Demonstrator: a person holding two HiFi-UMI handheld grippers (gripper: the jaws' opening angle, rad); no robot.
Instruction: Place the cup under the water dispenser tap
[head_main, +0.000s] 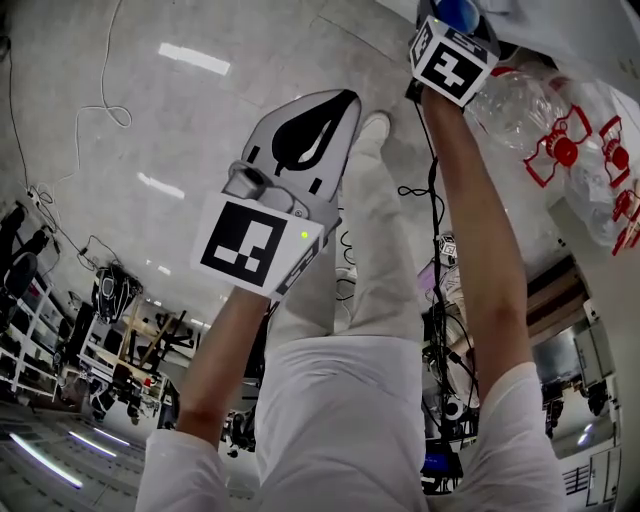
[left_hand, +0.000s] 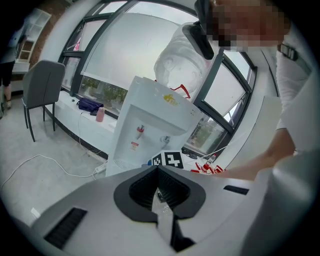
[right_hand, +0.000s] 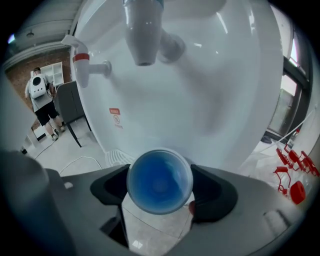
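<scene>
A blue cup (right_hand: 159, 182) sits between the jaws of my right gripper (right_hand: 160, 172), which is shut on its sides, mouth facing the camera. It hangs in front of the white water dispenser (right_hand: 210, 95), below and in front of the pale tap (right_hand: 144, 35); a red tap (right_hand: 82, 62) is to the left. In the head view the right gripper (head_main: 455, 22) holds the cup (head_main: 458, 14) at the top edge. My left gripper (head_main: 335, 105) is shut and empty, held back from the dispenser (left_hand: 150, 125).
A large water bottle (left_hand: 177, 65) tops the dispenser. A grey chair (left_hand: 42, 85) and a white cable (left_hand: 45, 162) are on the floor to its left. Red-capped things (right_hand: 292, 185) lie to the right. A person (right_hand: 40, 95) stands far off.
</scene>
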